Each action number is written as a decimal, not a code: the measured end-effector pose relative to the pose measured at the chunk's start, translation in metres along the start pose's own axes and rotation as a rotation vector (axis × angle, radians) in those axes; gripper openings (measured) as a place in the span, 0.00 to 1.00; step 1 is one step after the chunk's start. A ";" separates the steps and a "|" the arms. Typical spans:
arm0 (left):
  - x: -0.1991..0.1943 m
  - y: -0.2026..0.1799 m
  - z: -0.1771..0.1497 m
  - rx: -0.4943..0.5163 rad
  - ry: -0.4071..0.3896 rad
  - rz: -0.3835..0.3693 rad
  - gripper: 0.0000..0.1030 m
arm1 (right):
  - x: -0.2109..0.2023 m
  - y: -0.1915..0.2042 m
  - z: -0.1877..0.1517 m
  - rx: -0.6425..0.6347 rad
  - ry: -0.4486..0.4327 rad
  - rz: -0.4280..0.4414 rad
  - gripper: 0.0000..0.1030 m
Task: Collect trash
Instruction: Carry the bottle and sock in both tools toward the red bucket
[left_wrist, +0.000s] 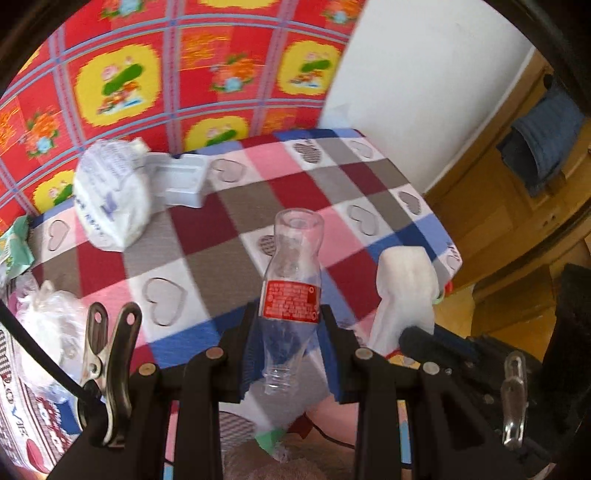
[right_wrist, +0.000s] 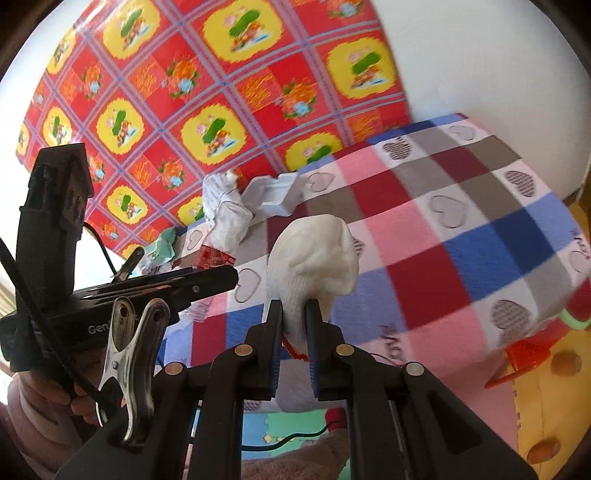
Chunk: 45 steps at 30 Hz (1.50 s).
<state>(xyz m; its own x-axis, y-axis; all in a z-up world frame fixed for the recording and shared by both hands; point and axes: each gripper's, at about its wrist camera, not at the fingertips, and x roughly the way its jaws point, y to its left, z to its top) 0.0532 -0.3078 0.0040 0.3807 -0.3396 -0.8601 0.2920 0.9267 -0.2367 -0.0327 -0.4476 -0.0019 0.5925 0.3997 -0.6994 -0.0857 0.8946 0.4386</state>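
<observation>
My left gripper (left_wrist: 290, 325) is shut on a clear plastic bottle (left_wrist: 291, 280) with a red label, held base-up and neck-down above the checked blanket (left_wrist: 207, 258). My right gripper (right_wrist: 295, 317) is shut on a crumpled white tissue (right_wrist: 317, 258), also lifted over the blanket. In the left wrist view the tissue (left_wrist: 406, 291) and the right gripper's dark body show at the right. In the right wrist view the left gripper's body (right_wrist: 122, 291) and part of the bottle's red label (right_wrist: 214, 258) sit at the left.
A crumpled white printed bag (left_wrist: 110, 199) and a white foam tray (left_wrist: 181, 177) lie at the blanket's far edge by the red-and-yellow patterned cloth (left_wrist: 184, 66). A green wrapper (left_wrist: 14, 243) and clear plastic (left_wrist: 48, 317) lie at left. A wooden cabinet (left_wrist: 517, 184) stands right.
</observation>
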 end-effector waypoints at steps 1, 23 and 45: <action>0.001 -0.007 -0.001 0.003 0.001 -0.005 0.31 | -0.006 -0.005 -0.001 0.001 -0.007 -0.004 0.13; 0.021 -0.139 -0.025 0.070 -0.006 -0.028 0.32 | -0.122 -0.114 -0.023 0.056 -0.152 -0.093 0.13; 0.090 -0.281 0.026 0.271 0.030 -0.180 0.31 | -0.178 -0.237 -0.023 0.224 -0.207 -0.243 0.13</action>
<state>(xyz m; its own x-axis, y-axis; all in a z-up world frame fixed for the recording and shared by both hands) 0.0284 -0.6034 0.0049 0.2775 -0.4853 -0.8292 0.5767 0.7744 -0.2602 -0.1357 -0.7260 0.0056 0.7248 0.1119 -0.6798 0.2411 0.8832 0.4024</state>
